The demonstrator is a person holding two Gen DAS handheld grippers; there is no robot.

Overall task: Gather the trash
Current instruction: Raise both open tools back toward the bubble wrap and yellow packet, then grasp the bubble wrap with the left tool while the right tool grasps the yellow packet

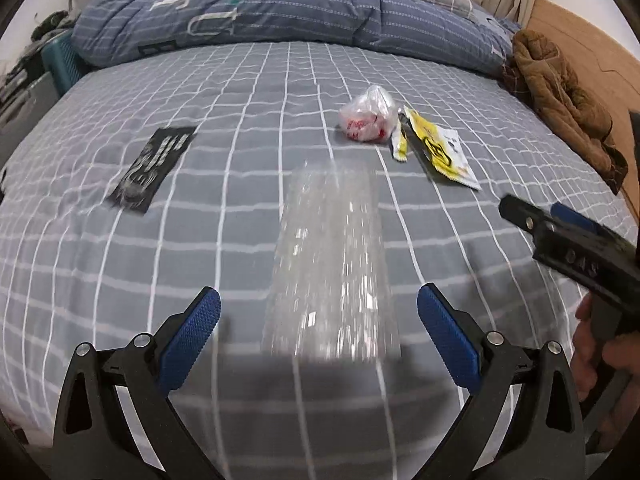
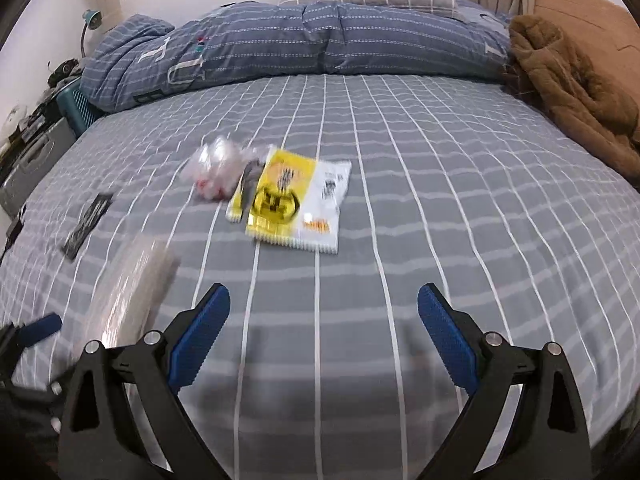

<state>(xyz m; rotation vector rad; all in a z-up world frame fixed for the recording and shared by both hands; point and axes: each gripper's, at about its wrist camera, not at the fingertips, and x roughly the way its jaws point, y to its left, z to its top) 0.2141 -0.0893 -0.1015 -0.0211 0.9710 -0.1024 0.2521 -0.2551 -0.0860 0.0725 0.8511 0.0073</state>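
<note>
Left tool (image 1: 319, 320) spread wide, nothing gripped; the blurred clear plastic tube (image 1: 332, 256) lies on the bed (image 1: 120, 264) mid-frame between its fingers. Right tool (image 2: 324, 320) likewise released, the yellow wrapper (image 2: 298, 204) and crumpled bag (image 2: 218, 172) ahead at centre.

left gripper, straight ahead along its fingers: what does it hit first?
Most likely the clear plastic bottle. It lies on the bed sheet directly in front of the open left gripper, lined up with the gap between the fingers. Motion blur makes depth uncertain, so the gripper may pass just over it.
</note>
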